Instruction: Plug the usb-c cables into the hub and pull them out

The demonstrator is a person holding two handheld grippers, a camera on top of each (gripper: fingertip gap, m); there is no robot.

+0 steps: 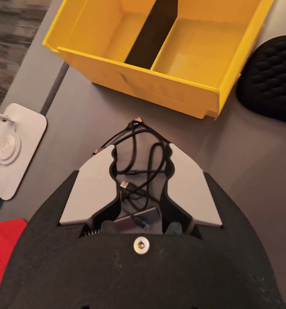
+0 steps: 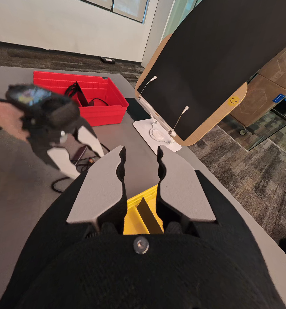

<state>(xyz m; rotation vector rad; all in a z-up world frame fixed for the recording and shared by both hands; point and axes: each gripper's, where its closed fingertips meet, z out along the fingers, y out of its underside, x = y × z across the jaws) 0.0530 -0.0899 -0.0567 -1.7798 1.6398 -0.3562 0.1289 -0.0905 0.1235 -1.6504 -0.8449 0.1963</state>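
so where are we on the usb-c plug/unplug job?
Early. Done: nothing visible. The cables lie tangled and loose on the table beside the grey hub. In hand: left gripper open above them, holding nothing; right gripper open over the yellow bin. Left: all plugging and pulling.

The right gripper [image 2: 141,148], black with grey plates, gapes above a yellow plastic bin [image 2: 139,215] at centre frame, while the blurred left gripper [image 2: 79,164] hangs over tangled black cables [image 2: 82,163] before a red plastic tray [image 2: 105,115] at upper left.
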